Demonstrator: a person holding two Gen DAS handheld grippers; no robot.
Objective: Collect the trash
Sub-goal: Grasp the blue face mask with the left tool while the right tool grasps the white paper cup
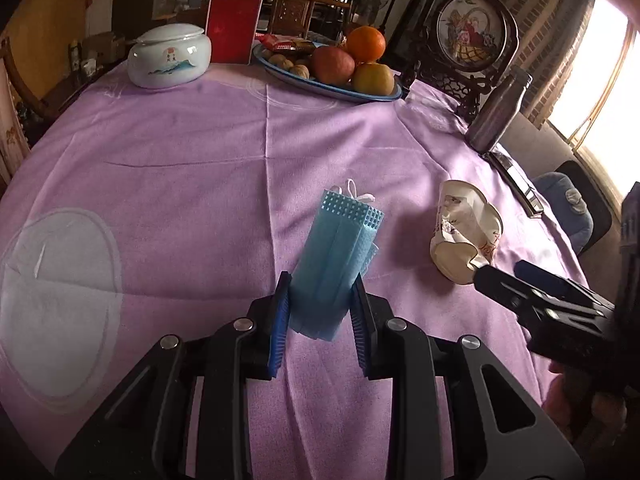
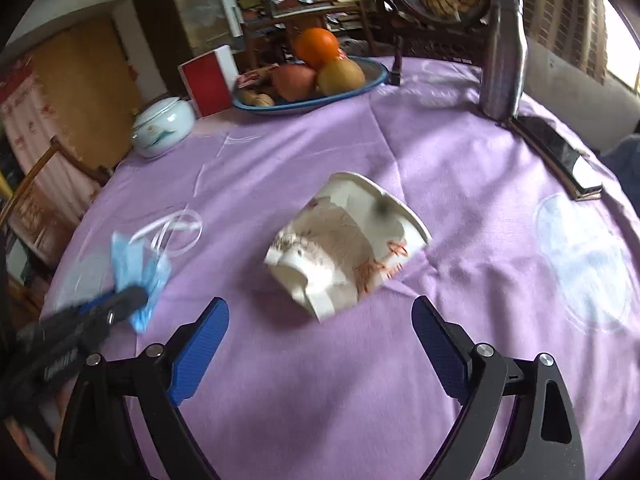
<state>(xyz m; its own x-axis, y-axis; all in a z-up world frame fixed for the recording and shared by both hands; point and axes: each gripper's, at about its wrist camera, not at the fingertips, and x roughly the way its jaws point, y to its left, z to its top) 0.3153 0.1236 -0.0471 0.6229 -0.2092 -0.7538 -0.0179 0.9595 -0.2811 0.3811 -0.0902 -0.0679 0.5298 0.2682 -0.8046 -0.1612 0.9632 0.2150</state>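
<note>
The left tongs [image 1: 320, 304] were clamped on a folded blue face mask [image 1: 340, 256], pads pressing its lower end, the mask lifted clear of the table [image 1: 180, 168]. The right tongs [image 2: 320, 344] stood wide open and empty, aimed at the crushed paper cup [image 2: 344, 240].

The cup lay on its side on the purple cloth, near the middle of the table and well apart from the fruit dish [image 2: 372, 76] behind it; the mask hung just to the cup's left.

The step in hand looked to be the grab for the cup. Done well, the open tongs would straddle the flattened body across its narrow width, not the flared rim, and close gently, since the crumpled wall would likely give and slip.

In the right wrist view the cup's long axis ran diagonally, base toward the tongs at lower left, open mouth pointing up and right toward the metal bottle [image 2: 502, 56]. The mask's long axis ran along the left tongs, its free end with ear loops pointing away toward the dish.
</note>
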